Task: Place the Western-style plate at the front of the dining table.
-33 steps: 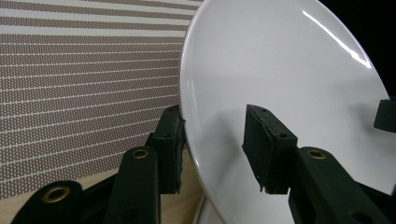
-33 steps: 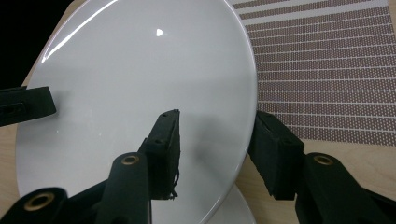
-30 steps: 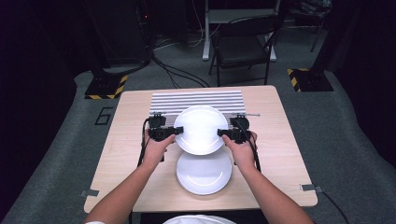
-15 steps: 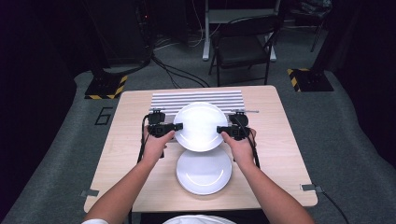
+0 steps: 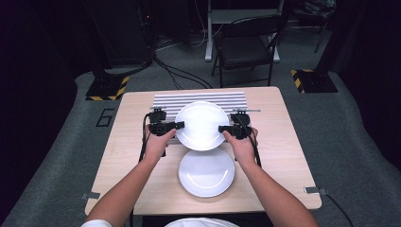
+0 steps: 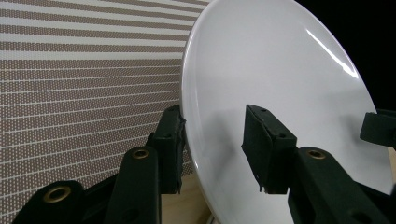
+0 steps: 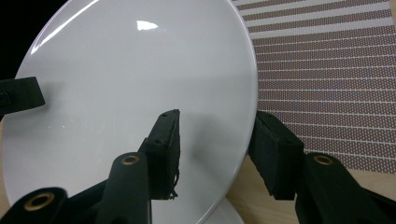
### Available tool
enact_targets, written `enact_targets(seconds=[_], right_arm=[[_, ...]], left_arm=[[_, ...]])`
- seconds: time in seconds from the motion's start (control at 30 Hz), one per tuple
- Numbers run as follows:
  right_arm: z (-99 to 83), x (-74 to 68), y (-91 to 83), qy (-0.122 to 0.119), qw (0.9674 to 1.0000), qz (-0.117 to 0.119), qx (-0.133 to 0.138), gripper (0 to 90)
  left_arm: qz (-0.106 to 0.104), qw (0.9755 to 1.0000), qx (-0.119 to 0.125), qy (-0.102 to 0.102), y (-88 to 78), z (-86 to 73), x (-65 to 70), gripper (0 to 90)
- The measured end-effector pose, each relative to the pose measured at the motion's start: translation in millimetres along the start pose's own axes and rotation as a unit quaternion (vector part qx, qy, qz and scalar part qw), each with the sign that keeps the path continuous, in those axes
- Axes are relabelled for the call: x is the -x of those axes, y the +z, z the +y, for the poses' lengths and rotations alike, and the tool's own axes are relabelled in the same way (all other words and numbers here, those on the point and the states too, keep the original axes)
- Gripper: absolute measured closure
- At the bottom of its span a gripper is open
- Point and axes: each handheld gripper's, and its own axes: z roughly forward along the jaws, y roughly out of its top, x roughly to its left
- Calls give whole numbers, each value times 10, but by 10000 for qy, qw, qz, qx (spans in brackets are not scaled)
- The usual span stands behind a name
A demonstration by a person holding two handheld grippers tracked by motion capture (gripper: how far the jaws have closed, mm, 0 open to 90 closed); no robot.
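Currently both grippers hold one white plate (image 5: 201,125) by opposite rims, lifted over the near edge of the striped mat (image 5: 201,99). Left gripper (image 5: 176,126) straddles the plate's left rim, one jaw under, one over the face; the upper pad looks slightly off the surface in the left gripper view. Right gripper (image 5: 222,128) mirrors that on the right rim. Second plate (image 5: 206,171) lies flat on the table (image 5: 288,156), just nearer the person.
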Motion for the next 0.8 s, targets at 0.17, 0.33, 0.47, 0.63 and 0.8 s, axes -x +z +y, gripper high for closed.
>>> enact_targets(seconds=[0.17, 0.33, 0.47, 0.63, 0.8], right_arm=[[33, -2, 7, 3, 10000, -2, 7, 533], [56, 7, 38, -1, 10000, -26, -2, 533], [80, 6, 55, -4, 10000, 8, 19, 534], [113, 8, 83, 9, 10000, 13, -2, 534], [167, -1, 76, 25, 10000, 27, 24, 534]], left_arm=[[-29, 10000, 4, -43, 18, 18, -15, 587], [-29, 10000, -18, -54, 54, 23, -38, 587], [-64, 9999, -2, -108, 69, 43, -74, 589], [-52, 9999, -21, -105, 68, 105, -81, 592], [-6, 10000, -32, -29, 80, 151, -75, 592]])
